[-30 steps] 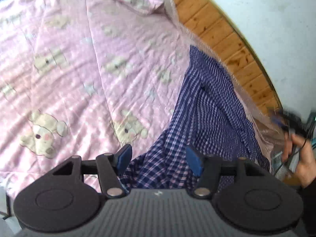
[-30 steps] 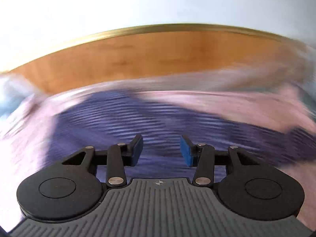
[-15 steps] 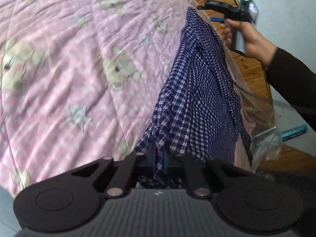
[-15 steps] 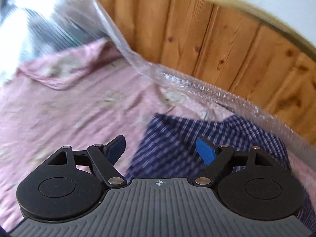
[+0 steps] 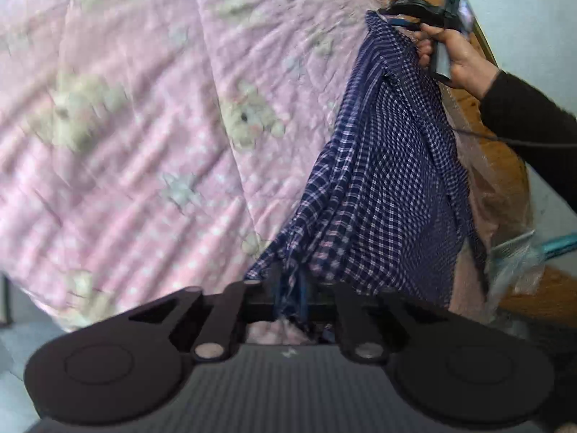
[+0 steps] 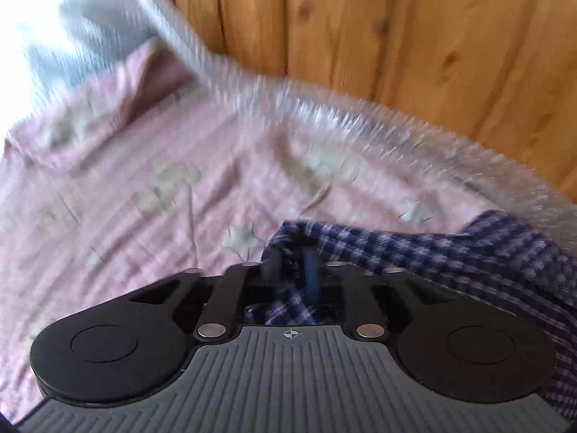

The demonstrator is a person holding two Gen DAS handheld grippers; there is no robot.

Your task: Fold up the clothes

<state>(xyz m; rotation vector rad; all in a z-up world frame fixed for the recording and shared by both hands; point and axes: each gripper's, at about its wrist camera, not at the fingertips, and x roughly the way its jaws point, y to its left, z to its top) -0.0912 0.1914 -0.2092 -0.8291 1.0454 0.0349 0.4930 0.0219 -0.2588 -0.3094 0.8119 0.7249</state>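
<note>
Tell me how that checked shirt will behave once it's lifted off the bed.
Probably floppy: the checked shirt already hangs in loose folds between the left gripper and right gripper. Likely light, since thin bunched cloth fits between the pads. It may drag across the pink quilt.

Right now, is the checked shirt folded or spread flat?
Neither: the checked shirt hangs bunched, stretched between the left hand-held gripper and the right hand-held gripper, both clamped on its edges above the pink quilt.

Right gripper [image 6: 293, 276] fingers closing on checked shirt [image 6: 450, 252], pink quilt [image 6: 144, 187], wooden headboard [image 6: 396, 36]
</note>
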